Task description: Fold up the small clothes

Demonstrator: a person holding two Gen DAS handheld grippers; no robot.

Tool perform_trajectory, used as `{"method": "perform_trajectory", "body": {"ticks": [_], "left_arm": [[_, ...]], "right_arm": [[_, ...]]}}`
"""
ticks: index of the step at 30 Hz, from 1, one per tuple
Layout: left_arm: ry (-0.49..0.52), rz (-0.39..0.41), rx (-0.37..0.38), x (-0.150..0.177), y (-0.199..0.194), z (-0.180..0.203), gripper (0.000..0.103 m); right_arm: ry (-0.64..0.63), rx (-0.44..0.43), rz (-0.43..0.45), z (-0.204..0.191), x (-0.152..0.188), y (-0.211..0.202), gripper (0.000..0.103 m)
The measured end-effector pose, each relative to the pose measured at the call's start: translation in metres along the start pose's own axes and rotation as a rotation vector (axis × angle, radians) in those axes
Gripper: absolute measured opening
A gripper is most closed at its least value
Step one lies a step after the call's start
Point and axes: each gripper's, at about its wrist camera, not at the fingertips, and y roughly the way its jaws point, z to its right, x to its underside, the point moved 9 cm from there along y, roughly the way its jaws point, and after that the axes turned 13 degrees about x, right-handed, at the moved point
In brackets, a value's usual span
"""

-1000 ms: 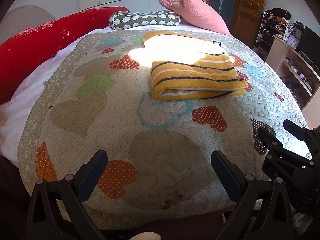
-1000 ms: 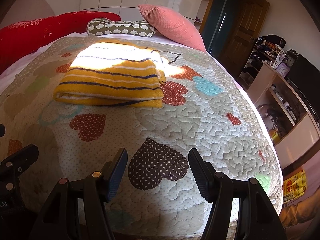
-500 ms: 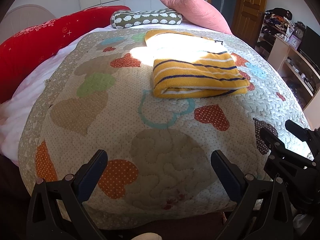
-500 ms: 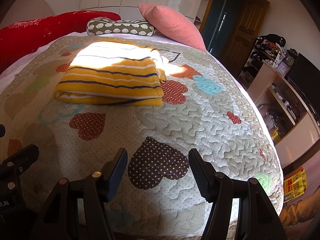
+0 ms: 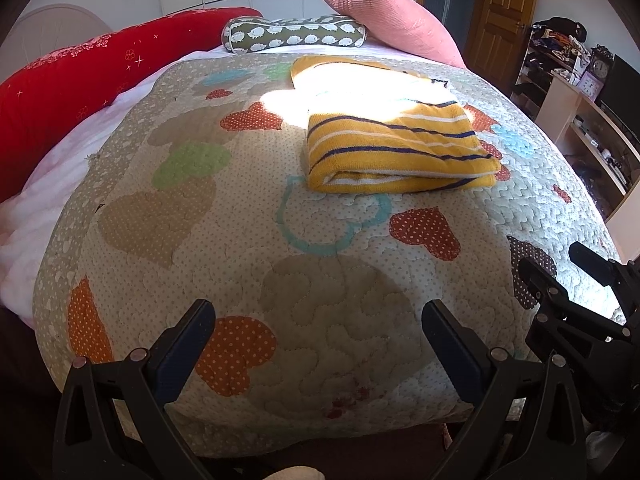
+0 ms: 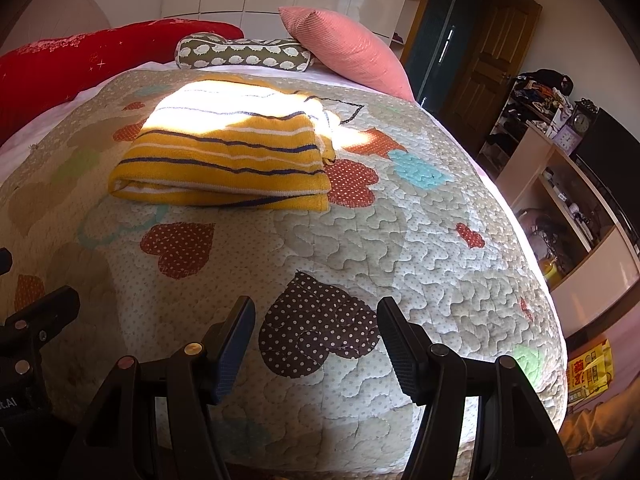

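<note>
Drawn back a touch from the bed since a second ago: both views sit slightly lower, with the folded garment a little farther up frame. Otherwise unchanged.

Left gripper (image 5: 318, 336) low over the near edge of the quilt (image 5: 340, 292), jaws spread wide, nothing between them but an orange dotted heart patch and bare quilting. Right gripper (image 6: 316, 334) likewise low at the near edge, jaws parted wide and empty, framing a brown dotted heart. Seen also at 4 o'clock in the left wrist view, just beside the left one.

Yellow striped garment (image 5: 394, 152) folded into a flat rectangle, lying on the quilt well apart from both grippers, at about 1 o'clock in the left view and 11 o'clock in the right view (image 6: 224, 164), far half washed out by a patch of sunlight. Second yellow piece (image 5: 332, 70) spread flat just behind it, partly under it.

Red bolster (image 5: 100, 76), sheep-print roll pillow (image 5: 296, 34) and pink cushion (image 5: 384, 16) along the head of the bed, at 10 to 12 o'clock.
</note>
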Motion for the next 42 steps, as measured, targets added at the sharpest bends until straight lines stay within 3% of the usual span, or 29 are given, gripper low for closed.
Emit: {"method": "perform_trajectory", "body": {"ticks": [42], "left_arm": [[-0.005,-0.017,0.009,0.0017,0.0052,-0.0002,0.103]], "right_arm": [[-0.026,-0.009,0.006,-0.0013,0.0002,0.0048,0.067]]}}
